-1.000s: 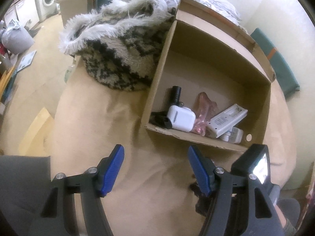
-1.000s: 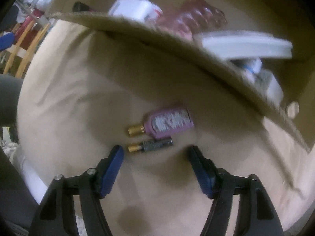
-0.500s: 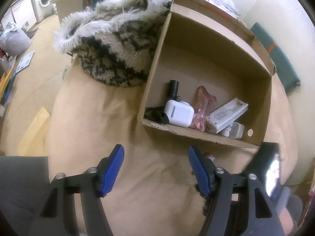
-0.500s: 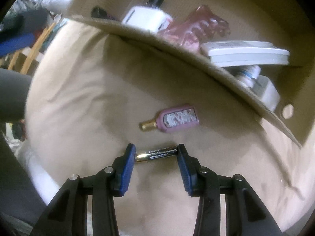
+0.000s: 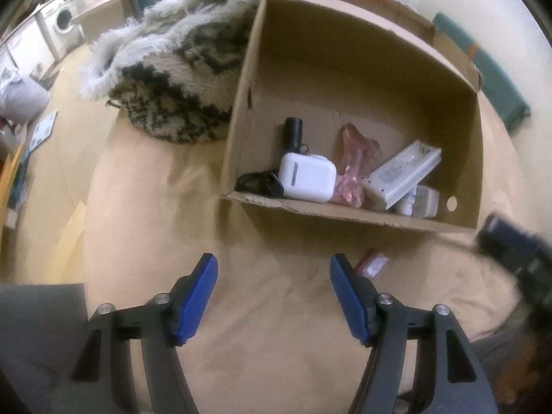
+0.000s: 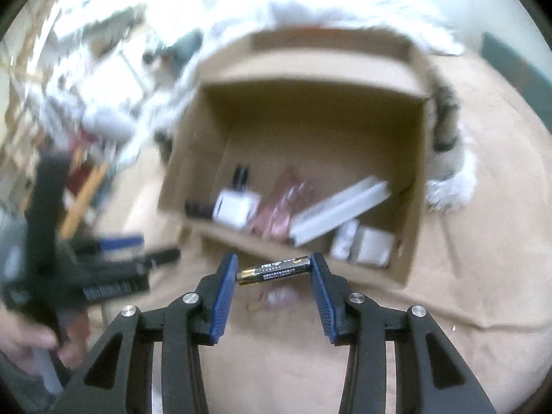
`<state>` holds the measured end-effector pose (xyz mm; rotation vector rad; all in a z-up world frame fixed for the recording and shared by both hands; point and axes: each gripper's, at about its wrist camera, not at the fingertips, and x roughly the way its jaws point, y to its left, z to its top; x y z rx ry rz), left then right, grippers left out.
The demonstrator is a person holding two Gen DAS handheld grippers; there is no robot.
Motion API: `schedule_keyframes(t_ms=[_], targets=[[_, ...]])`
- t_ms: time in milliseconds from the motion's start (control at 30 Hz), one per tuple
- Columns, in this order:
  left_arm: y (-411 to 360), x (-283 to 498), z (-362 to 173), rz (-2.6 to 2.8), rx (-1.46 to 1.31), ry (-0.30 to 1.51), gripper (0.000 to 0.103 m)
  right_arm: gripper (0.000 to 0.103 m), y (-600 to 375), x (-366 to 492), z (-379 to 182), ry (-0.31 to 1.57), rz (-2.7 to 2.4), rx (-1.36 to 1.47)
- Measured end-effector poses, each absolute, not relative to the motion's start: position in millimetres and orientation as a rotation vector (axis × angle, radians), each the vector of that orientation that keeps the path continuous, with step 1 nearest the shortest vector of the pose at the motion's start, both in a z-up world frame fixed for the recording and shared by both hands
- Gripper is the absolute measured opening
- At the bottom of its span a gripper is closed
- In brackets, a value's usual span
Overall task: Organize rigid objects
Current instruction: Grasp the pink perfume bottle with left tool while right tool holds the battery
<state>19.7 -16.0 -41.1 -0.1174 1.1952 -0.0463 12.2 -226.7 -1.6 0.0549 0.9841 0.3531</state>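
My right gripper (image 6: 274, 270) is shut on a black and gold battery (image 6: 274, 270), held end to end between the blue pads, lifted above the beige cover in front of the cardboard box (image 6: 412, 241). A small pink bottle (image 6: 279, 297) lies blurred below the battery. The same pink bottle (image 5: 374, 263) shows in the left wrist view just ahead of the box's (image 5: 345, 214) front wall. My left gripper (image 5: 274, 293) stands open over the bare cover with nothing between its fingers. The right gripper's body is a dark blur at the right edge of that view.
Inside the box lie a white case (image 5: 307, 176), a black torch (image 5: 293, 134), a pink clip (image 5: 355, 162), a white remote-like unit (image 5: 403, 172) and small white items. A shaggy patterned rug (image 5: 179, 79) lies left of the box. A washing machine (image 5: 63, 20) stands far left.
My right gripper closed on the battery and lifted it off the cover towards the box. The pink bottle stayed lying there. The left gripper drifted slightly and stayed open.
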Motion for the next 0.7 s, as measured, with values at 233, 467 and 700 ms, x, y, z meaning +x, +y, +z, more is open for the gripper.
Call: schedule_keyframes(t_ms=[233, 467, 700], targets=[[-51.3, 24.4, -59.9, -0.090, 0.001, 1.219, 0.064, 0.045, -258.3, 20.5, 21.8, 0.866, 0.301, 0.228], [-117.0, 32.7, -87.4, -0.224, 0.121, 1.270, 0.064, 0.045, -277.6, 30.1, 22.1, 0.881, 0.277, 0.303], [-157.0, 45.9, -119.2, -0.275, 0.202, 1.320, 0.064, 0.045, -290.8, 32.7, 19.8, 0.889, 0.272, 0.364]])
